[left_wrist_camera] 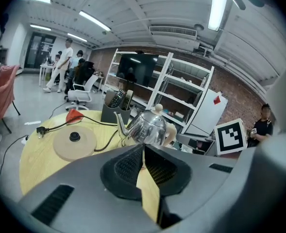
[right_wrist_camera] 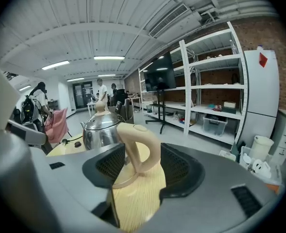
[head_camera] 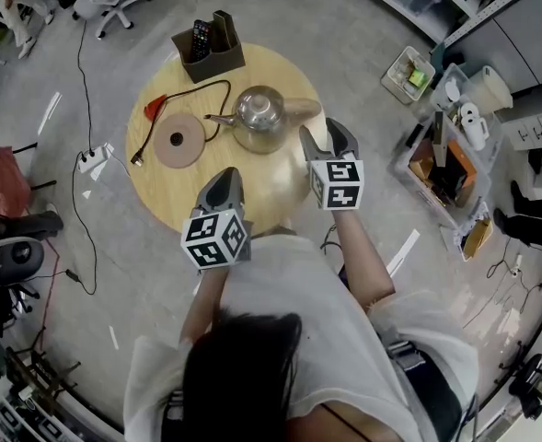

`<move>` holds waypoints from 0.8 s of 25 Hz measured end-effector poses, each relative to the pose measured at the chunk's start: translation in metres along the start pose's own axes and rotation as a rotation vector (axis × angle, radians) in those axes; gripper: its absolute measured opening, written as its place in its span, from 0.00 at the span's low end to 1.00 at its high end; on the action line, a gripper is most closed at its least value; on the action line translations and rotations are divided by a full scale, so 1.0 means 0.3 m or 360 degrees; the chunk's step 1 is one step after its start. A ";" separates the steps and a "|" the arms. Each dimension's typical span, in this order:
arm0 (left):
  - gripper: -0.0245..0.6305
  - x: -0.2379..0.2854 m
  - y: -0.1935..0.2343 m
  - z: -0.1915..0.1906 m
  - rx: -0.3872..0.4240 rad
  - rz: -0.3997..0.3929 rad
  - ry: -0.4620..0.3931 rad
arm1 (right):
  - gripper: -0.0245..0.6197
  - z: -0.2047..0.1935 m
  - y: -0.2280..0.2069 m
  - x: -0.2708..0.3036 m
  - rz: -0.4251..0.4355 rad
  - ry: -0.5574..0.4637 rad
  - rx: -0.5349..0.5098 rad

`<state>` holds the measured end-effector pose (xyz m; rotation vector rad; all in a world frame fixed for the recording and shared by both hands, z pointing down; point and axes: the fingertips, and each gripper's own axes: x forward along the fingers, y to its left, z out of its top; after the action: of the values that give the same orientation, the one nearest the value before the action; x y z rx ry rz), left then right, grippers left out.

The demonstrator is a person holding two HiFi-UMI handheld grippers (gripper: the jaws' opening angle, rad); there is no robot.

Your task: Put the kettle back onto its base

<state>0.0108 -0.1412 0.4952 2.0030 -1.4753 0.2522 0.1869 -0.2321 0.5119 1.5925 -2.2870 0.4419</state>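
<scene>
A shiny steel kettle [head_camera: 259,113] [left_wrist_camera: 147,126] [right_wrist_camera: 100,132] stands on the round wooden table [head_camera: 165,191], spout to the left. Its cream handle [head_camera: 303,109] [right_wrist_camera: 140,144] points right. The round tan base [head_camera: 178,139] [left_wrist_camera: 75,142] lies a little left of the kettle, bare, with a black cord [head_camera: 206,90] running from it. My right gripper [head_camera: 326,129] [right_wrist_camera: 143,152] is open, the handle standing between its fingertips with gaps on both sides. My left gripper [head_camera: 224,175] [left_wrist_camera: 143,152] is shut on nothing, hovering over the table's near edge, short of the kettle.
A dark organizer box [head_camera: 208,49] [left_wrist_camera: 114,111] holding a remote sits at the table's far edge. A red item [head_camera: 155,107] [left_wrist_camera: 74,115] lies by the cord's far end. A power strip [head_camera: 94,159] is on the floor left; crates [head_camera: 445,168] stand right.
</scene>
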 end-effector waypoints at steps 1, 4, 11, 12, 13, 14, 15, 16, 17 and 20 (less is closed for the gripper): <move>0.09 0.001 0.005 -0.002 -0.0001 0.0005 0.0007 | 0.38 -0.001 -0.003 0.009 -0.0004 -0.0001 -0.0013; 0.09 -0.002 0.017 -0.004 0.0002 0.0011 0.0014 | 0.38 0.004 -0.013 0.030 -0.0032 -0.0006 -0.0067; 0.09 -0.009 0.064 0.013 -0.0007 0.0043 0.0001 | 0.38 -0.010 -0.025 0.071 -0.0086 0.0023 -0.0177; 0.09 -0.007 0.065 0.014 -0.0007 0.0044 0.0002 | 0.38 -0.017 -0.028 0.077 -0.0088 0.0034 -0.0186; 0.09 -0.003 0.066 0.015 -0.0007 0.0044 0.0004 | 0.38 -0.023 -0.030 0.084 -0.0090 0.0045 -0.0195; 0.09 0.001 0.067 0.016 -0.0006 0.0044 0.0008 | 0.38 -0.028 -0.032 0.091 -0.0095 0.0053 -0.0204; 0.09 0.005 0.070 0.015 -0.0003 0.0045 0.0016 | 0.38 -0.030 -0.034 0.099 -0.0105 0.0055 -0.0211; 0.09 0.008 0.073 0.014 0.0000 0.0048 0.0025 | 0.38 -0.031 -0.037 0.106 -0.0115 0.0055 -0.0215; 0.09 0.011 0.077 0.012 0.0002 0.0052 0.0033 | 0.38 -0.031 -0.039 0.113 -0.0125 0.0055 -0.0217; 0.09 0.014 0.091 0.012 -0.0004 0.0066 0.0041 | 0.38 -0.038 -0.047 0.139 -0.0137 0.0072 -0.0227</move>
<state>-0.0132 -0.1515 0.5045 1.9617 -1.5011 0.2926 0.1875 -0.2671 0.5410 1.5868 -2.1552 0.2836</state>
